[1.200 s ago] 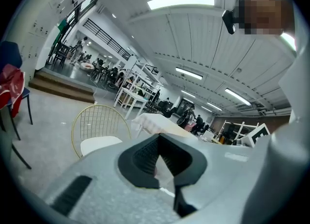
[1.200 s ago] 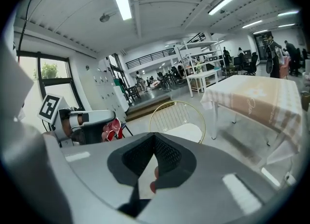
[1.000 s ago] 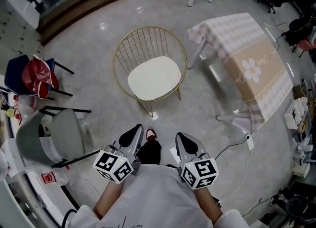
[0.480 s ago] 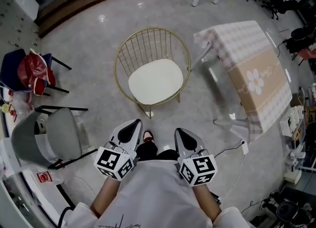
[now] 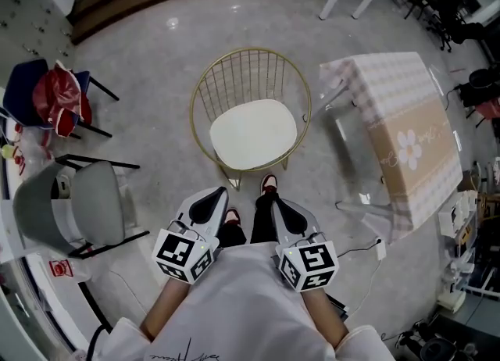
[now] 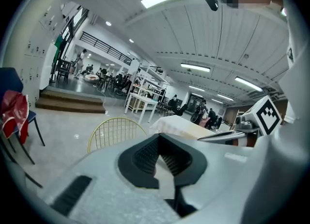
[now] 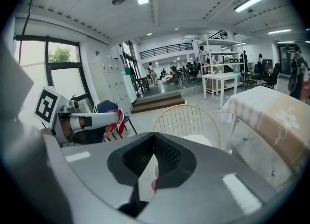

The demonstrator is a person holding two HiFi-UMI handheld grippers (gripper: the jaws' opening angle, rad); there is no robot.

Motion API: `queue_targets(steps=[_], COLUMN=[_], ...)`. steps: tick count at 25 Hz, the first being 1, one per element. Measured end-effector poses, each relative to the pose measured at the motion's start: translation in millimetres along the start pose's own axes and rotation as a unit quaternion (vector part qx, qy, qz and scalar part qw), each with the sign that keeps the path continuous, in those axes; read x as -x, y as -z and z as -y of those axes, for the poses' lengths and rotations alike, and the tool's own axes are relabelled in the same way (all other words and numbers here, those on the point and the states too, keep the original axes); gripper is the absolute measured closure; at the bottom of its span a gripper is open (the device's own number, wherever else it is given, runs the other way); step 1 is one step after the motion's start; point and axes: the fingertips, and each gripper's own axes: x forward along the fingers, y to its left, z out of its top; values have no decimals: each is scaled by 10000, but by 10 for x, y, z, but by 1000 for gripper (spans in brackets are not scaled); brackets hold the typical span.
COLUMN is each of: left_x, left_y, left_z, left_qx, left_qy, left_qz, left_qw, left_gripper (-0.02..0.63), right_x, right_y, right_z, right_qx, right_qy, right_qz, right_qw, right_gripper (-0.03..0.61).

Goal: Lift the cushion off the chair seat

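The head view alone shows the cushion (image 5: 254,134) whole: a pale, rounded pad lying flat on the seat of the gold wire chair (image 5: 250,66), inside the ring of its back.

The left gripper view shows only the chair's wire back rising over the gripper's own body, and the cushion is hidden there. The right gripper view shows a thin white sliver of the cushion under the wire back. The two gripper views also take in the lit ceiling, a far raised floor with steps and distant people, which the head view does not reach.

The left gripper (image 5: 209,198) and the right gripper (image 5: 286,209) are side by side at the near edge of the scene, and both point toward the chair. Each is clenched shut with nothing between its jaws. The cushion lies beyond them, clear of both, farther out and roughly midway between their lines. The person's shoes (image 5: 269,184) stand between the grippers and the chair's near legs.

To the right of the chair is a table under a checked cloth (image 5: 391,86), which bears a white flower print and a line of script too small to read. Each gripper's cube carries black-and-white square markers, not letters.
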Motion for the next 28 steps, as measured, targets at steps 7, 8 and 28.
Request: queue_targets(steps=[7,8,28], left_x=[-258,-307,-1403], left_y=[-92,-107,-2], left_z=[-155,-177,-1085], left_qx=[191,225,1110], left_qy=[-301,-354,-1717], left_qz=[44,49,-285], left_qw=[9994,9991,9785], left_gripper=[609,609,609], right_x=[-251,-301,-1677], right_y=[-221,-242,-511], right_z=[272,305,936], right_qx=[-24,-5,358], right_qy=[-161,-197,-1222], right_qz=[73,50,-912], right_qw=[9998,9998,9877], right_gripper=[569,568,535])
